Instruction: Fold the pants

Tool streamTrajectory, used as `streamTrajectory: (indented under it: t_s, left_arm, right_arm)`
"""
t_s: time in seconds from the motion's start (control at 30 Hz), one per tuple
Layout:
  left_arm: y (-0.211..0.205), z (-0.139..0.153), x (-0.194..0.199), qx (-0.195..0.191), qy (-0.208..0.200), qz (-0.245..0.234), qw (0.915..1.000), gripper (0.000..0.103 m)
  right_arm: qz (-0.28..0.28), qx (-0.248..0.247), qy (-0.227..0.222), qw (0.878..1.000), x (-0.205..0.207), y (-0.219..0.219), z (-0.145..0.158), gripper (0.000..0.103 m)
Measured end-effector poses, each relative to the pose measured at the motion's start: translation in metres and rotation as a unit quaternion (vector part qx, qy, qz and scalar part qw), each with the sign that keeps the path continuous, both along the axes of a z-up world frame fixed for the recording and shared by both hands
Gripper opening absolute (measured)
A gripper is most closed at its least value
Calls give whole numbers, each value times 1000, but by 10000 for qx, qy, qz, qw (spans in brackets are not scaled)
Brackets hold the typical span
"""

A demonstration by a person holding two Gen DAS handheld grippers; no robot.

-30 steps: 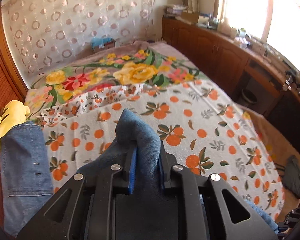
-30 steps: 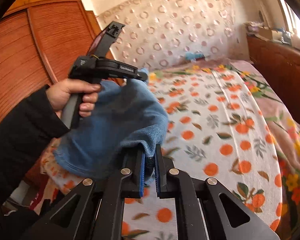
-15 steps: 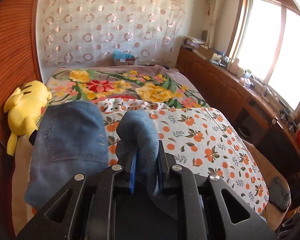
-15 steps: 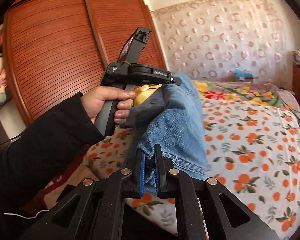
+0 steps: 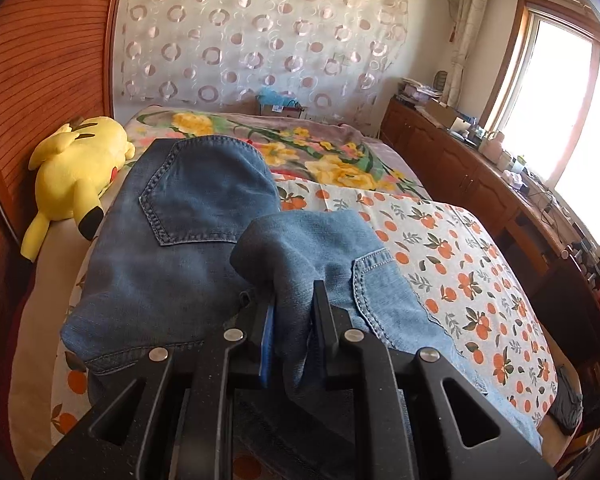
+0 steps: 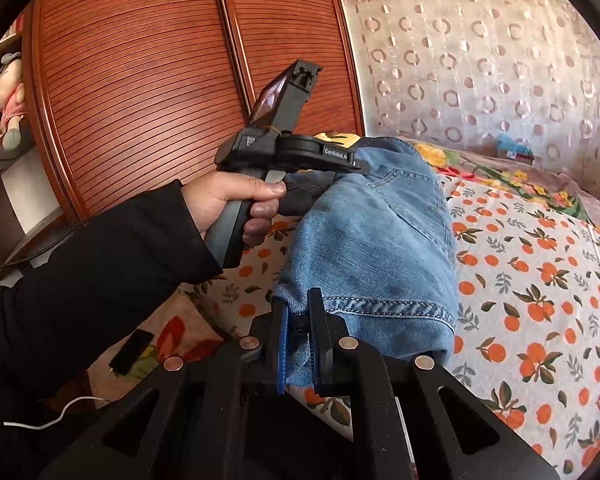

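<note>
Left tool [image 5: 290, 316] is pinching a bunched wad of denim; right tool [image 6: 298, 320] is clamped on the hem edge of the pants [image 5: 188, 240]. Both sets of jaws are pressed onto cloth, nothing slack between them.

The pants lie on the bed [image 5: 460, 264], near the side with the yellow plush [image 5: 72, 172]. The back-pocket panel is flat on the sheet, and the end held by the tools is lifted and draped over it. From the right wrist view, the left hand [image 6: 228, 204] holds its tool above the denim, with the fabric hanging from it like a tent.

My read: mid-fold, carrying one end over the other.

To do it well:
- Keep both grips level with each other so the carried edge stays straight, not skewed.
- Hold light tension between the tools; the left grip has a thick wad, so expect a lump there unless it's pulled flat before laying down.
- Line the carried edge up with the far edge of the flat panel, then lower both sides together.
- Release only once the cloth rests on the layer below, else the fold springs back.
- Watch the plush: it's just beside the pants and could catch the edge.
</note>
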State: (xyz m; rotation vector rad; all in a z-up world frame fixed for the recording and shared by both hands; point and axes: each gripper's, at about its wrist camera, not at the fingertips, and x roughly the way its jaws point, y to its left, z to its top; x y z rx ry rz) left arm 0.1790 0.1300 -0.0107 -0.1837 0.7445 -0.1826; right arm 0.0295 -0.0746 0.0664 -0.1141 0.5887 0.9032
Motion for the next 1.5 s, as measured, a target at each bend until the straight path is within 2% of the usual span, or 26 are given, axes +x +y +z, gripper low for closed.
streamTrajectory:
  t_s: [0.27,0.47,0.57,0.63,0.8,0.93,0.97,1.03,1.07,1.1,1.13,1.2,1.3,1.4,1.5]
  left_arm:
    - [2,-2,-1,158,-1,0,9999,18]
    - [8,-8,-10,158,-40,17,9999,18]
    - [9,-10,-12,217,-52,0,9998,18]
    - [11,-10,-15,233,-103,-19,9997,18]
    - [17,-8,-26,146,-158,35,9998,18]
    - [20,-1,-45,261,-252,154,9992,18]
    - [21,1,-51,276,-257,176,9991,19]
    - [22,4,-60,278,-294,196,9990,33]
    - [23,6,-64,258,-333,211,9989,47]
    - [22,9,-69,252,-384,220,9987,56]
    - [20,11,-73,240,-449,173,9986,58]
    - [16,14,-77,252,-509,147,9983,73]
    - [7,14,-81,253,-559,49,9981,76]
    - [1,5,-79,167,-413,11,9990,76]
    - [-2,-8,-71,230,-243,33,9994,76]
  right_arm:
    - [-51,67,-118,9999,-19,-18,12,11]
    - [-390,193,-310,9986,-10,-30,17,13]
    - [-592,226,-346,9974,2,-30,13,22]
    - [-565,128,-355,9977,13,-22,5,28]
    - [-503,-175,106,9985,55,17,-34,28]
    - [-389,-346,312,9982,61,41,-55,29]
    - [-361,-345,369,9981,60,45,-58,29]
    - [-320,-328,425,9980,58,49,-60,30]
    - [-310,-336,422,9981,57,52,-61,30]
    - [-313,-353,402,9981,55,54,-61,31]
    - [-314,-361,387,9981,53,54,-61,31]
    - [-312,-347,397,9981,53,55,-61,31]
    - [-293,-296,457,9981,55,51,-59,31]
    - [-307,-269,391,9984,69,41,-56,34]
    - [-503,-214,125,9984,73,26,-42,52]
